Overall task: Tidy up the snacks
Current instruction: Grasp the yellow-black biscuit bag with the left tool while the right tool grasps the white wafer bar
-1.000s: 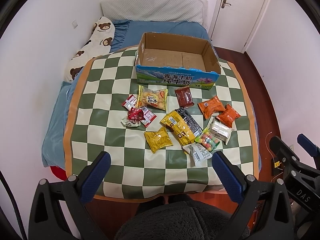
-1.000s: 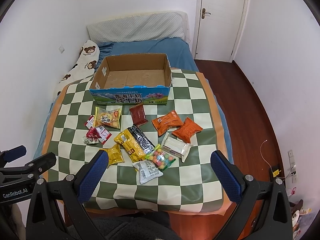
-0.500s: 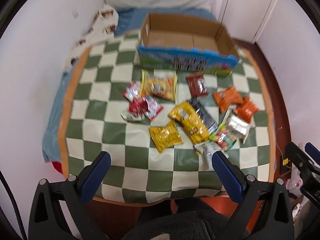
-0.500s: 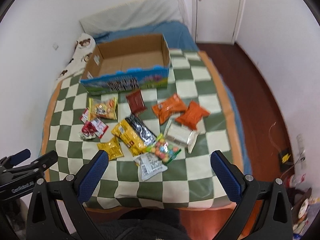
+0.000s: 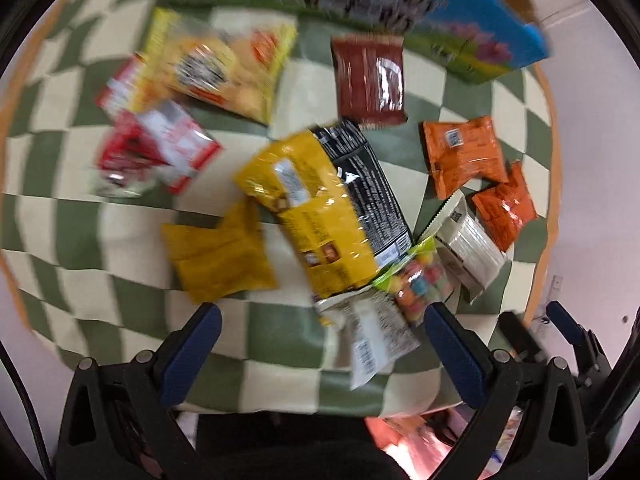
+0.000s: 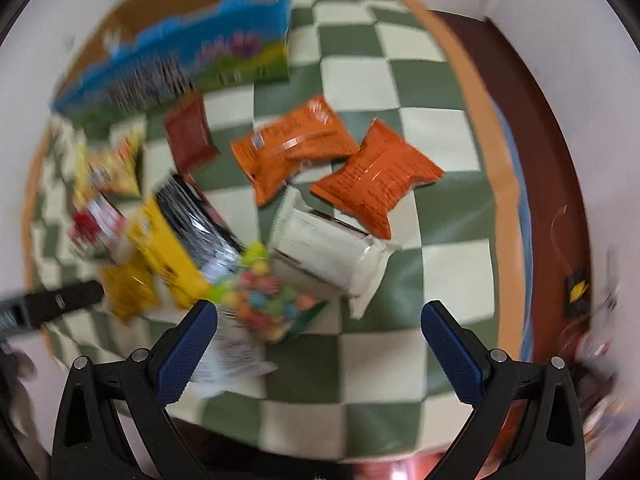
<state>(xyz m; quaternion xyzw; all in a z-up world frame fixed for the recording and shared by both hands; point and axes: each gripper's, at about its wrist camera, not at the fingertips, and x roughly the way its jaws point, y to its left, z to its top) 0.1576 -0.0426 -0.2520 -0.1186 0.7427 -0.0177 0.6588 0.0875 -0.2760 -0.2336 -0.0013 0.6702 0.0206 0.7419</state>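
Several snack packets lie on a green-and-cream checkered table (image 5: 132,304). A yellow-and-black bag (image 5: 324,208) sits in the middle, a small yellow packet (image 5: 218,256) to its left, a dark red packet (image 5: 370,80) behind. Two orange packets (image 6: 296,148) (image 6: 376,176), a white packet (image 6: 332,256) and a colourful candy bag (image 6: 264,296) lie to the right. A blue-sided cardboard box (image 5: 400,4) stands at the back. My left gripper (image 5: 318,344) is open and empty above the front packets. My right gripper (image 6: 318,340) is open and empty above the candy bag.
Red-and-white packets (image 5: 160,148) and a yellow printed bag (image 5: 224,68) lie at the left. A white labelled packet (image 5: 372,340) lies at the front. Dark wooden floor (image 6: 552,184) runs right of the table. The other gripper shows at the right edge (image 5: 568,340).
Both grippers have moved down and forward toward the table, so the snacks loom much larger. The views are motion blurred. Nothing has been picked up.
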